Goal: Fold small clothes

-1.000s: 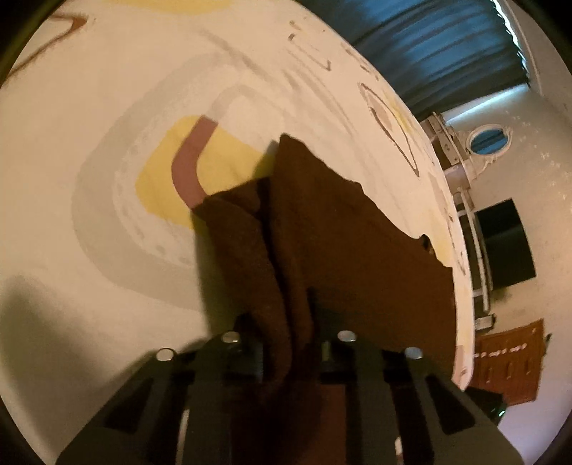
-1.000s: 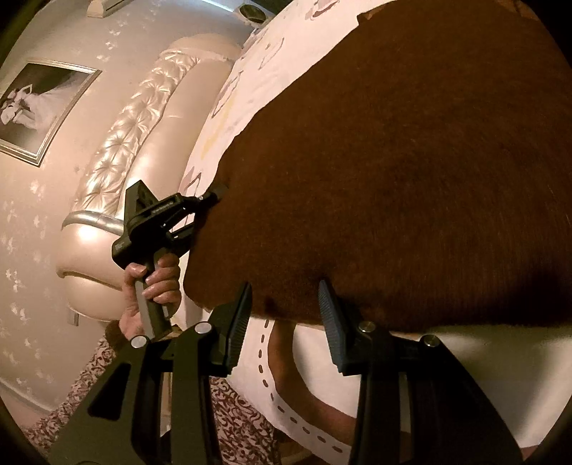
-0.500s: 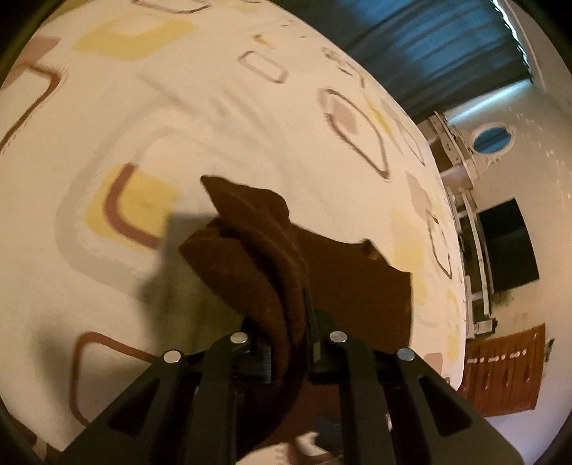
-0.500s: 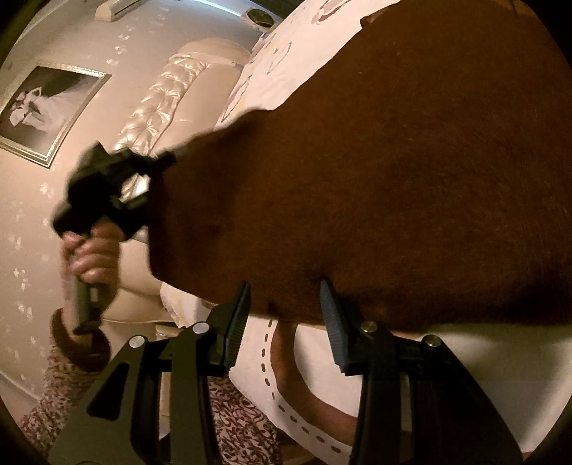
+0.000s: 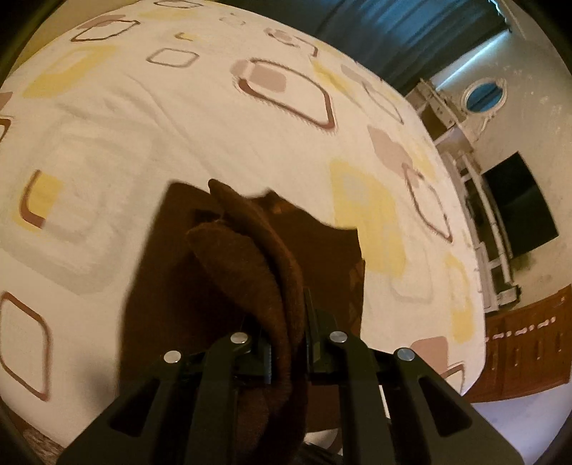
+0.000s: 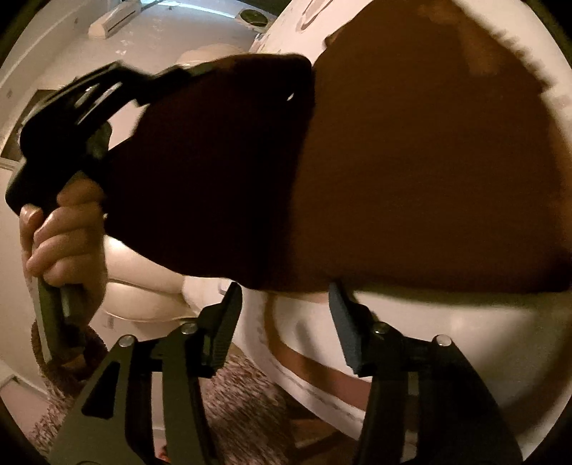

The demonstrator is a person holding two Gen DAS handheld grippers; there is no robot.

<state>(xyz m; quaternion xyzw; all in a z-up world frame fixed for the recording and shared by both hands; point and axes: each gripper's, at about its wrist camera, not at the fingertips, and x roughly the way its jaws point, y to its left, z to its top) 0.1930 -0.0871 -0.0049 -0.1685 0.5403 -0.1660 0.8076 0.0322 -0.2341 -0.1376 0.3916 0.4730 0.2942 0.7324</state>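
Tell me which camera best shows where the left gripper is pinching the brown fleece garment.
The left wrist view: the bunched brown fleece garment runs straight between the left gripper fingers, shut on it above the patterned bedspread. The right wrist view shows that gripper only side-on, dark and blurred, at the cloth's lifted corner.

A patterned bedspread (image 5: pixel 200 118) covers the bed, with blue curtains (image 5: pixel 411 32), a dark screen (image 5: pixel 518 211) and wooden cabinets (image 5: pixel 529 343) beyond.

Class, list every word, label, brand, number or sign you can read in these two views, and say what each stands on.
None can be read. The bedspread carries only shapes, no lettering. The brown garment shows no legible tag. The cabinet and both tools, left tool and right tool, bear no visible markings.
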